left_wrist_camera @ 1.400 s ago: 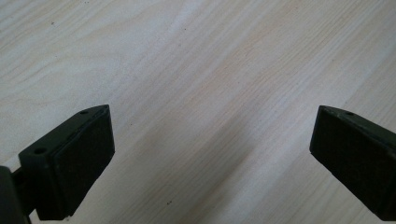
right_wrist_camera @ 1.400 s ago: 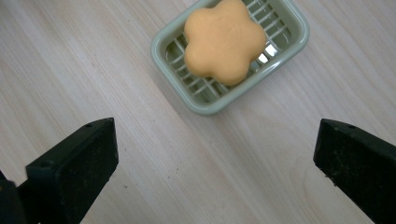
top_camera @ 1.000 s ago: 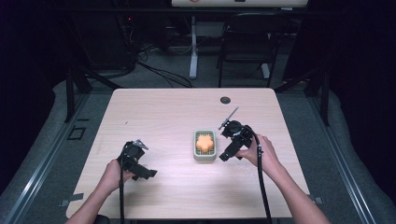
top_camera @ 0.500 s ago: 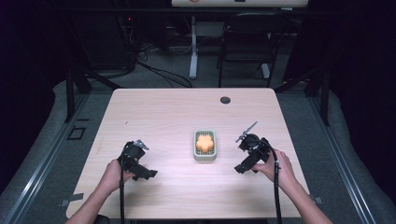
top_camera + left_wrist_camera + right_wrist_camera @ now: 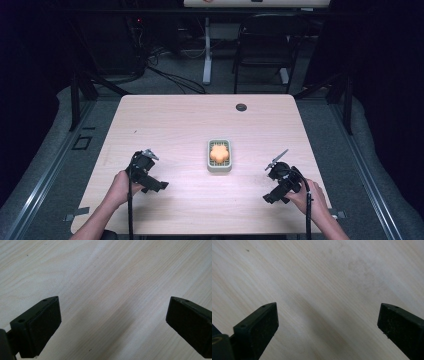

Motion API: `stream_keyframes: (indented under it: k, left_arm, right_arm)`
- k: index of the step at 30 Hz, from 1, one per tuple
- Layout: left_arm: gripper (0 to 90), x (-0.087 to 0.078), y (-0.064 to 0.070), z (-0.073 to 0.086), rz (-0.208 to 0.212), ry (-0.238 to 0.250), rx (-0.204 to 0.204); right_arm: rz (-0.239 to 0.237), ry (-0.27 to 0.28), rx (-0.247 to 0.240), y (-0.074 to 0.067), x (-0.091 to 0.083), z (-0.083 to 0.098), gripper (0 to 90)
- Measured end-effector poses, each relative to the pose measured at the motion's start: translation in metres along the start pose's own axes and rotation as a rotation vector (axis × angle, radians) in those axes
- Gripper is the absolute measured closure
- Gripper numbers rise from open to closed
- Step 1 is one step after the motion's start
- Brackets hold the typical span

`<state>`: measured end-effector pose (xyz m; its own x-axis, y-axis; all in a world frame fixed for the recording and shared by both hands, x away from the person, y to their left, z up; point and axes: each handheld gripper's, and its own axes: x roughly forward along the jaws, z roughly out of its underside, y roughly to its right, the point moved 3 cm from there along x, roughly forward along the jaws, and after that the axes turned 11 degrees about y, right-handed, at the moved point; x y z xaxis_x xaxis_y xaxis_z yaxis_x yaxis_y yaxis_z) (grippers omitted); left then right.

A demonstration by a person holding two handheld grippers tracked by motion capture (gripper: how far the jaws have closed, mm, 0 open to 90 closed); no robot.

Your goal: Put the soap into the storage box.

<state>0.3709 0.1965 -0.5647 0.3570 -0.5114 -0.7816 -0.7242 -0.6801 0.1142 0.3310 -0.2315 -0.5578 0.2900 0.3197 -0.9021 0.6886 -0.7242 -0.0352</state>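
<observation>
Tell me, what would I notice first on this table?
Probably the orange flower-shaped thing sitting in a small pale green tray in the middle of the wooden table. On either side, the left gripper and the right gripper rest near the front edge, jaws open with nothing between them.

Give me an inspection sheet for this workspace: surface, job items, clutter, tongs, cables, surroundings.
Surface: light wooden table, bare grain under both tongs.
Job's things: orange flower-shaped piece lying in a pale green tray at mid-table, apart from both tongs.
Clutter: one small dark round disc near the far edge.
Tongs: left tongs open, nothing between the jaws; right tongs open, jaws have just been closing slightly, nothing between them.
Cables: one trails from each tongs toward the person; floor cables beyond the table.
Surroundings: dark room, chair and stand behind the table.
</observation>
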Motion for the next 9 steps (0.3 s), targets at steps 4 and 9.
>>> stream_keyframes:
  k: [4,9]
  left_arm:
    - [0.1,-0.0007,-0.0008,0.0,-0.002,0.002,0.001]
    - [0.1,0.0002,-0.0013,0.0,0.0,0.003,-0.003]
  right_arm:
    - [0.013,-0.022,-0.012,0.0022,0.0028,-0.0006,3.3]
    - [0.014,-0.009,0.011,0.0059,0.0039,0.0012,3.6]
